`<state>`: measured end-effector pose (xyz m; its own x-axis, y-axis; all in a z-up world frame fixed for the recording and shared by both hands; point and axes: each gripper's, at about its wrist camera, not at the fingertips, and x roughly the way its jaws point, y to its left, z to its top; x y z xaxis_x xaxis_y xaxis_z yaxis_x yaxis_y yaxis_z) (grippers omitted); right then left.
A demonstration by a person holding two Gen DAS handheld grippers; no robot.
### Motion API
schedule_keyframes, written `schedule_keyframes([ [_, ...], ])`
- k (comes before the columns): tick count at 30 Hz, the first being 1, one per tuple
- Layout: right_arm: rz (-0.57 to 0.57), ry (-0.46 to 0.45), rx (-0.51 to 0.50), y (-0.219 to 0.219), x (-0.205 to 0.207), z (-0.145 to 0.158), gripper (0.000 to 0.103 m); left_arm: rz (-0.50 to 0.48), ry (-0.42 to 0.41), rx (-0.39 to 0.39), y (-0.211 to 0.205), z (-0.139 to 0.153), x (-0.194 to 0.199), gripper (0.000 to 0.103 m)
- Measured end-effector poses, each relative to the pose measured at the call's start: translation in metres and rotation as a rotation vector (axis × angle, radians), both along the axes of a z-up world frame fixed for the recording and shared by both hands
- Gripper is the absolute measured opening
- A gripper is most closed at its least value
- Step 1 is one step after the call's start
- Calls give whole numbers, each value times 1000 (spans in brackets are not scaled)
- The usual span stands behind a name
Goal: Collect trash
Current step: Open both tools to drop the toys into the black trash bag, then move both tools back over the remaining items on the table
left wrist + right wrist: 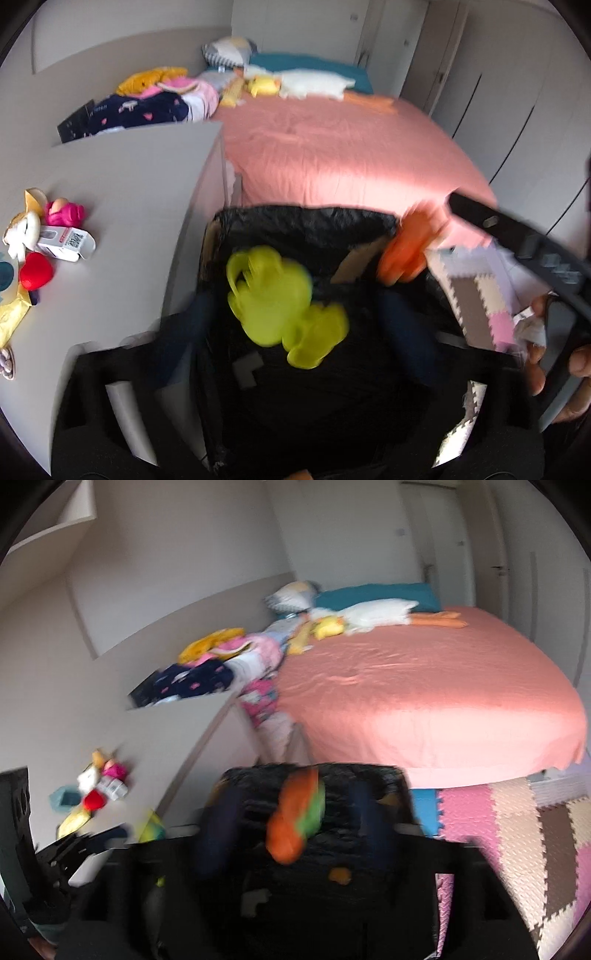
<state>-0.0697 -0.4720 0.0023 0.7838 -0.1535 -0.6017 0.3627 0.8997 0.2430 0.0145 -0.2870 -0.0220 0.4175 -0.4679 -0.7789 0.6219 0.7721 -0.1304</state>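
A cardboard box lined with a black bag (306, 225) stands open below both grippers, against the foot of the bed. My left gripper (295, 314) is open over it, and a blurred lime-green plastic piece (273, 295) hangs loose between its dark fingers with no pad touching it. My right gripper (295, 808) is also open over the bag (369, 775). A blurred orange-and-green soft thing (295, 819) is loose between its fingers. In the left wrist view the same orange thing (402, 254) shows at the bag's right rim.
A grey desk (140, 192) on the left holds small toys and a white carton (66, 243). The pink-covered bed (332, 147) lies behind the box, with clothes and pillows on it. Coloured foam mats (517, 830) cover the floor on the right. A hand (580, 362) grips a black handle.
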Motion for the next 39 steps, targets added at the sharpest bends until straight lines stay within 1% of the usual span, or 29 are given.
schedule_keyframes([
  [2,-24,-2,-7,-3,-2,0,79,9,-16,26,-3,-2,1,97],
  [7,-37,-12,13,-9,-4,-3,79,33,-30,13,7,-2,4,97],
  [11,-26,-12,19,-7,-1,-5,79,67,-30,3,15,-1,4,97],
  [19,5,-2,15,5,6,-7,79,96,-19,9,26,-6,9,97],
  [22,20,1,17,10,9,-8,79,104,-15,6,32,-8,9,97],
  [29,78,7,16,31,23,-10,79,142,-25,24,51,-10,12,97],
  [39,191,18,19,75,49,-16,79,261,-23,37,102,-13,23,97],
])
